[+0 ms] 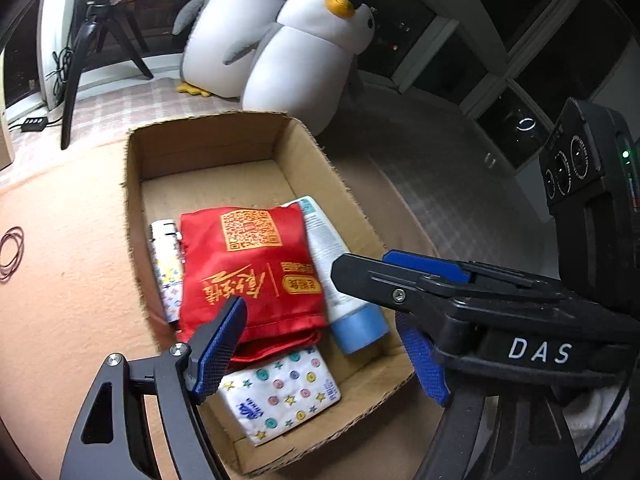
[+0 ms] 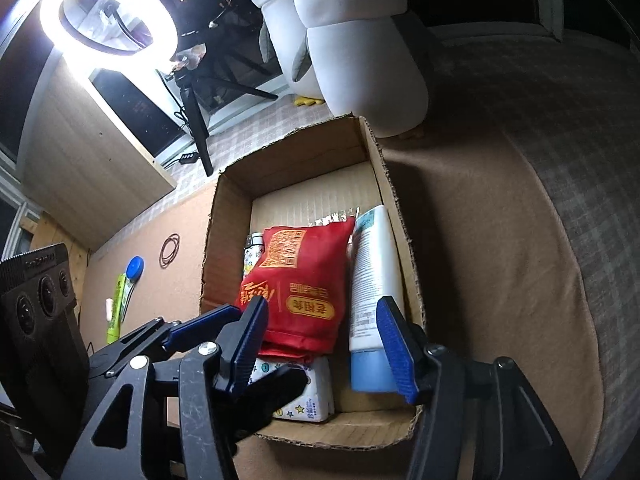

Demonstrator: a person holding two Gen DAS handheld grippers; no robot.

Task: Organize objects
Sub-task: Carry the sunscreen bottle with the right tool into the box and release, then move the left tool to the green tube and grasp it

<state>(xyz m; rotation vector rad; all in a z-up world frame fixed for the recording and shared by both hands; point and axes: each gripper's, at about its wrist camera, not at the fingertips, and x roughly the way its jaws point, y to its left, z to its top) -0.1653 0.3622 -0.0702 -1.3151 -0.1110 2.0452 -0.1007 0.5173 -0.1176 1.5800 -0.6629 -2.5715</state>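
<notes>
An open cardboard box (image 1: 208, 144) (image 2: 228, 216) sits on the tan cloth. Inside lie a red cloth bag (image 1: 248, 268) (image 2: 308, 280), a white tube with a blue cap (image 1: 340, 276) (image 2: 374, 280), a patterned tissue pack (image 1: 280, 392) (image 2: 316, 396) and a patterned lighter (image 1: 166, 264) (image 2: 252, 250). My left gripper (image 1: 324, 344) is open and empty over the box's near end. My right gripper (image 2: 320, 344) is open and empty above the bag and tube; it also shows in the left wrist view (image 1: 400, 276).
Two plush penguins (image 1: 304, 52) (image 2: 360, 48) stand behind the box. A ring light (image 2: 108, 12) on a tripod (image 1: 84, 64) stands at the back left. Rubber bands (image 1: 10, 252) (image 2: 170, 250), a green tube (image 2: 116, 308) and a blue lid (image 2: 135, 268) lie on the cloth left of the box.
</notes>
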